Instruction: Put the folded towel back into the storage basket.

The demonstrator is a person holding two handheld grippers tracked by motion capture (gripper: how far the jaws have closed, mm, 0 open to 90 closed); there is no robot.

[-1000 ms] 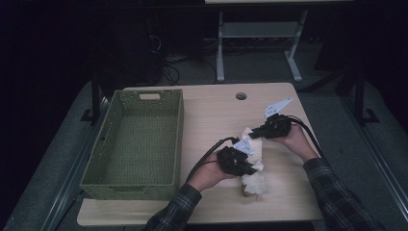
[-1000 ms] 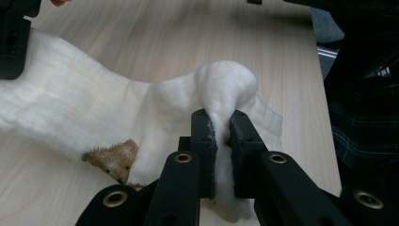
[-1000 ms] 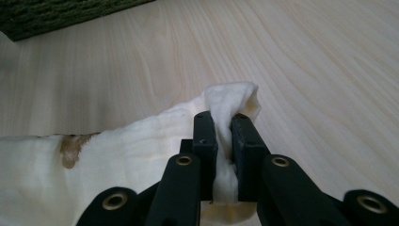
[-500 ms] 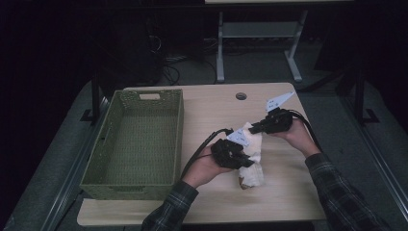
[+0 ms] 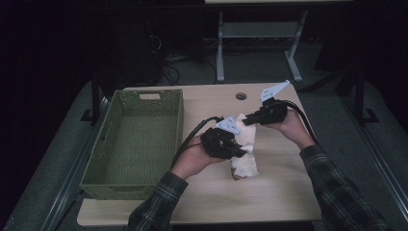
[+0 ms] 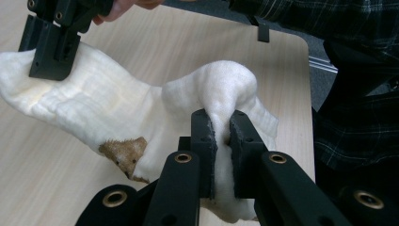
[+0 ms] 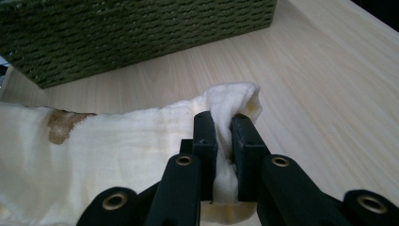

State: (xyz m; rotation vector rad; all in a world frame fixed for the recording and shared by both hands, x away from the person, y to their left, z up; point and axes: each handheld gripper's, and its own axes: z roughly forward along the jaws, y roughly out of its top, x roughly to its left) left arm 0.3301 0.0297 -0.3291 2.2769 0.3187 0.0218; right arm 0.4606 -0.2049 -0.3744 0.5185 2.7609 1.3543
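A fold of the white cloth (image 6: 117, 108) is pinched by the left gripper (image 6: 222, 136), another by the right gripper (image 7: 223, 136), apparently above the table (image 5: 284, 192).

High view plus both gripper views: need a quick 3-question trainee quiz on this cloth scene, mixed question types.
1. True or false: the left gripper is shut on the white cloth.
2. What does the right gripper hold? A) basket rim B) cloth C) nothing
3. What colour is the patch on the cloth?

Key: 1 true. 2 B. 3 brown. The green basket stands apart from both, on the table.
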